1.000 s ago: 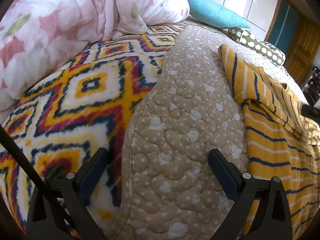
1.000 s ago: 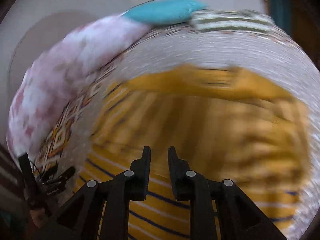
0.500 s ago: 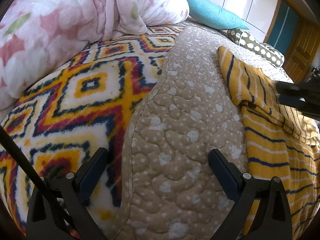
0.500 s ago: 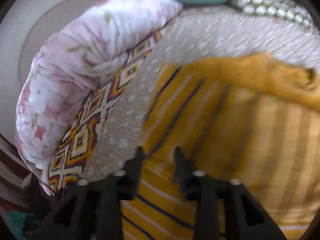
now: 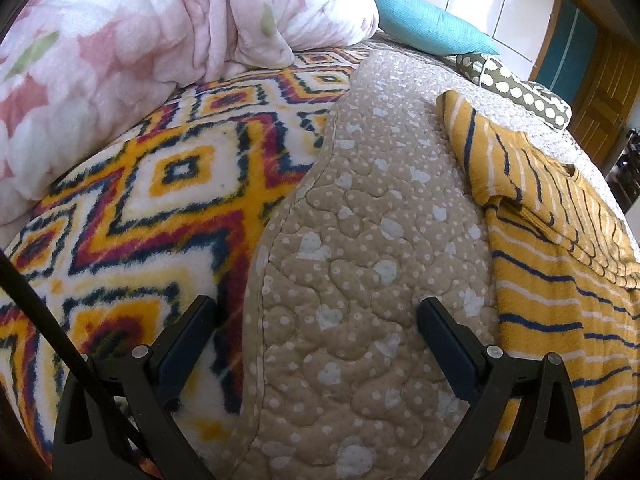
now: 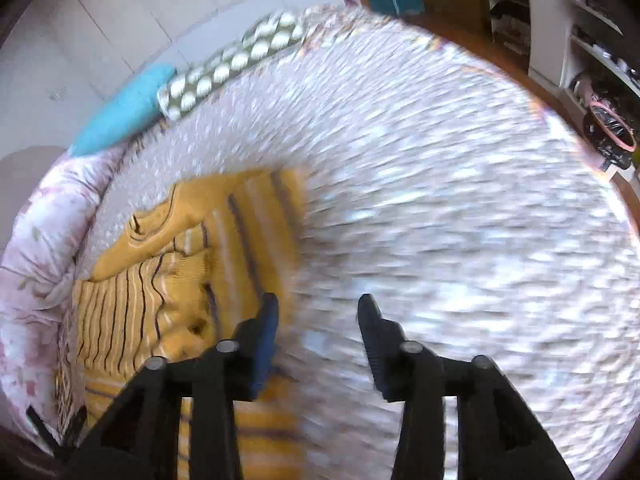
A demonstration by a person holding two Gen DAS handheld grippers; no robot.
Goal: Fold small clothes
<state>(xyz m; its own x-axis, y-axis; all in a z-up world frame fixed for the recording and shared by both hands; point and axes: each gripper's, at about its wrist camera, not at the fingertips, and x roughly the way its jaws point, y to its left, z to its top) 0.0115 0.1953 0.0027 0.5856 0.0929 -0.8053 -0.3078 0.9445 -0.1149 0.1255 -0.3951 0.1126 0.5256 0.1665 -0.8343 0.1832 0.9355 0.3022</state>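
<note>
Striped yellow shirt [image 5: 560, 300] lies partly folded on the beige quilt [image 5: 360, 260], at three o'clock of my left tongs [image 5: 316, 344], which hang spread with nothing between them. My right tongs [image 6: 316, 320] are closing on nothing, the shirt at their nine o'clock.

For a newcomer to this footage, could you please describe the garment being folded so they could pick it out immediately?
Start at the beige quilted bedspread dotted with white hearts that covers the bed. On it, away from the zigzag fleece blanket, lies the mustard-yellow striped top, partly folded. It alone has thin navy and white stripes; the nearby teal pillow is plain.
</note>
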